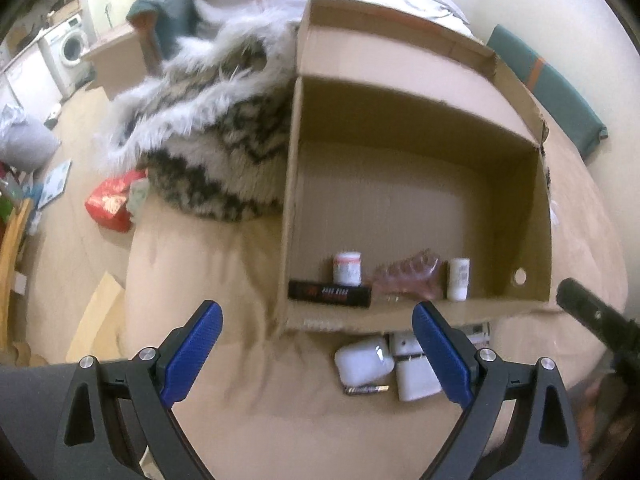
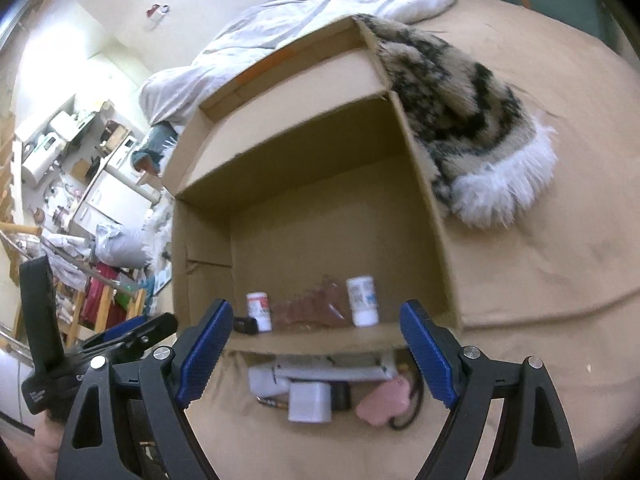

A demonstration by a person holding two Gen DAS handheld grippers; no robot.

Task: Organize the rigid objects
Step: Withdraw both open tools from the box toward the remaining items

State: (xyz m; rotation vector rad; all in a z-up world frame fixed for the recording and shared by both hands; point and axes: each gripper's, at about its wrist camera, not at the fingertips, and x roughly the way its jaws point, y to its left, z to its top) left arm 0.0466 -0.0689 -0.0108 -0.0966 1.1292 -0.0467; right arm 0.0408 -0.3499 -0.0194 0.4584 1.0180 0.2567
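Both your claws gape empty: left claw [image 1: 318, 334], right claw [image 2: 316, 332], near the cardboard box [image 1: 540, 216] on the bed [image 2: 540, 280].

— What can't you make out? 
— The pinkish clear packet [image 1: 406, 276] inside the cardboard box [image 1: 532, 216] is too blurred to name; the black bar's [image 1: 329, 293] print is unreadable.
— And outside the box?
— The box's near wall hides the tops of the white items [image 2: 304, 390]; the pink object [image 2: 384, 400] stays unidentifiable.
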